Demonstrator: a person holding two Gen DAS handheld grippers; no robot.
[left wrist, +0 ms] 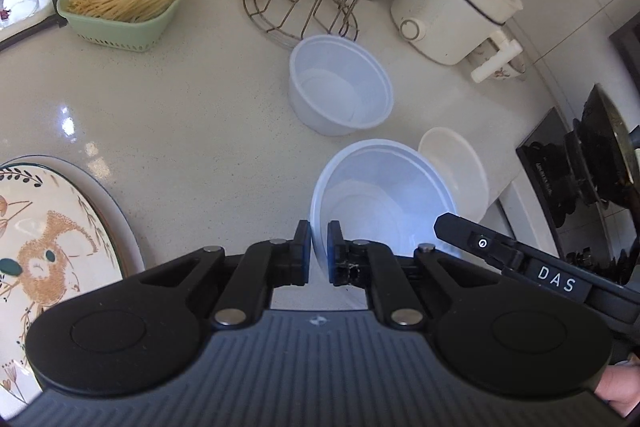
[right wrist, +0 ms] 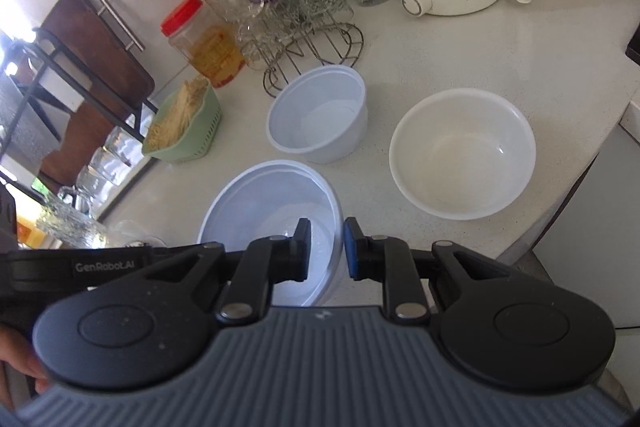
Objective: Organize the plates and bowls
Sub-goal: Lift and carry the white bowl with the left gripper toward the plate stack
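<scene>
1. Bowl of translucent white plastic, wide and round (left wrist: 380,203), sits at the centre of both views with both claws on its rim; nothing lies in it.
2. Left gripper (left wrist: 319,251) pinches the bowl's near-left rim, the wall passing between its blue-padded fingers.
3. Right gripper (right wrist: 327,247) straddles the opposite rim, one finger inside and one outside; its jaws look narrowly parted, and I cannot tell whether they press the wall.
4. At 12 o'clock from the held bowl stands a smaller, deeper translucent plastic bowl (right wrist: 320,115), bare inside, on the pale speckled countertop (left wrist: 200,107).
5. At 2 o'clock in the right wrist view rests an opaque cream-white round bowl (right wrist: 464,155), also bare inside.
6. At 9 o'clock in the left wrist view lies a ceramic plate painted with an orange animal and leaves (left wrist: 44,251).
7. At 11 o'clock, a pale green plastic basket (left wrist: 120,15) holds a bundle of thin straw-coloured sticks.
8. Beyond, a wire rack (left wrist: 300,7) carries upturned clear glasses, beside a red-lidded jar of amber liquid (right wrist: 204,43).
</scene>
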